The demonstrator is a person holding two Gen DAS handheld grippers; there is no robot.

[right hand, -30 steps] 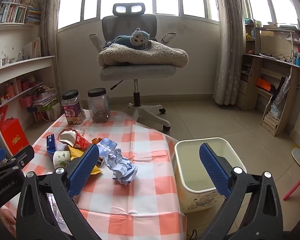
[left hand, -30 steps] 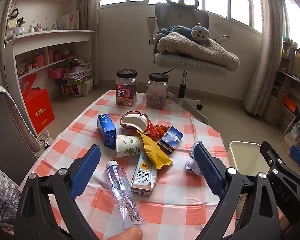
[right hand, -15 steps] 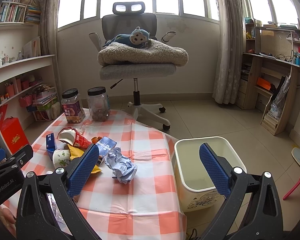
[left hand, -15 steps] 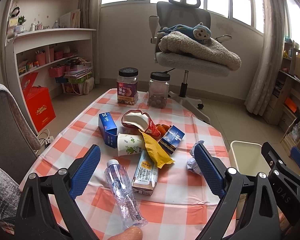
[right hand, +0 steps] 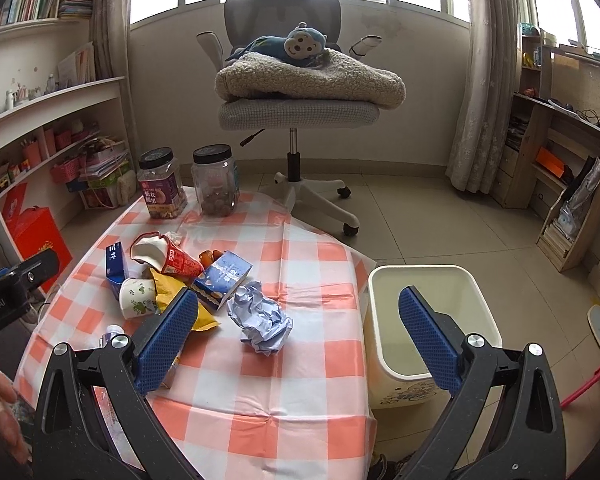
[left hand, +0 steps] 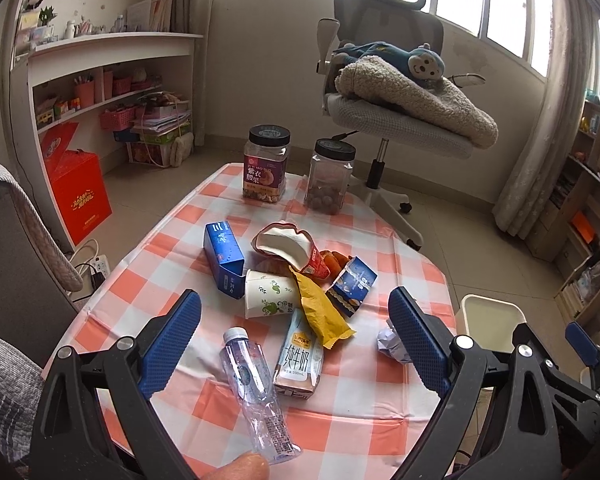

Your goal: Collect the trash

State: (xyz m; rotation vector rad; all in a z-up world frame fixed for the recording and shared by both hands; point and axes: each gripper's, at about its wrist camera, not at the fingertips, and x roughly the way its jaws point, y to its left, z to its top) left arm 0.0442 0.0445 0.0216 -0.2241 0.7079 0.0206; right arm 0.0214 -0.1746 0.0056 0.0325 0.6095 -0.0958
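- A checked-cloth desk (left hand: 172, 240) stands before a window, its trash heaped mid-surface.
- Left tongs (left hand: 294, 350) gape, empty, over the plastic bottle (left hand: 256, 392): descend squarely across its body.
- Right tongs (right hand: 300, 338) gape, empty, above the crumpled paper (right hand: 260, 322); the bin (right hand: 432, 280) stands just right.

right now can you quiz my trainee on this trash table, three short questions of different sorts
1. True or false: the right gripper is shut on the crumpled paper ball.
2. Multiple choice: the bin stands A) on the table, B) on the floor beside the table, C) under the office chair.
3. Fill in: the clear plastic bottle lies on its ____.

Key:
1. False; both the right and the left gripper are open, holding nothing.
2. B.
3. Side, next to the milk carton.
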